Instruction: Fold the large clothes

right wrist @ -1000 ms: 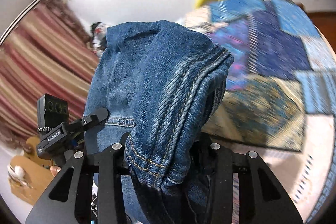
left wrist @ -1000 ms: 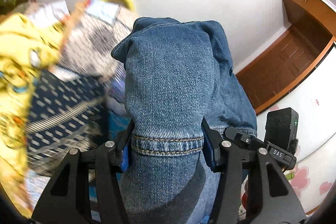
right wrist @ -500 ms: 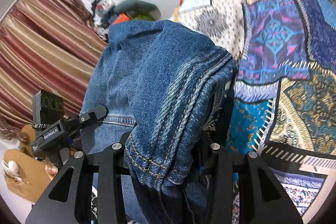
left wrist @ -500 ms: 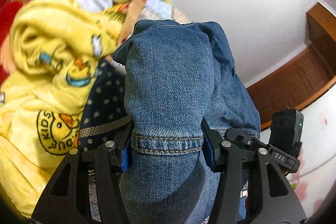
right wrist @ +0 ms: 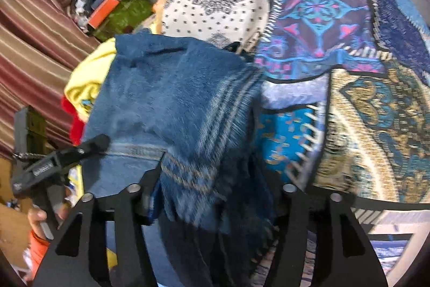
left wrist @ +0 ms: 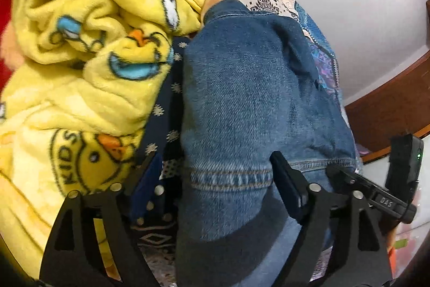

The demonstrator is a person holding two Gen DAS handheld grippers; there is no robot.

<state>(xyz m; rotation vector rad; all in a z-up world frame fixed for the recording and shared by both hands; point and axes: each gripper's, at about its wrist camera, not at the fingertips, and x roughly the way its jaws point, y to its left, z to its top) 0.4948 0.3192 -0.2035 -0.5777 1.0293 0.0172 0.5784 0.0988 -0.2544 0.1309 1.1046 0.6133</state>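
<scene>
My left gripper (left wrist: 228, 179) has its fingers spread wide, so the jeans (left wrist: 250, 98) just sit loose between them, right beside the yellow duck blanket (left wrist: 80, 71). Right gripper (right wrist: 215, 192) is wide too, hem draped between, over the patchwork bedspread (right wrist: 349, 71).

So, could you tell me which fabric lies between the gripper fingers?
The blue jeans, denim with stitched hems; the yellow duck blanket and patchwork quilt lie outside them.
</scene>
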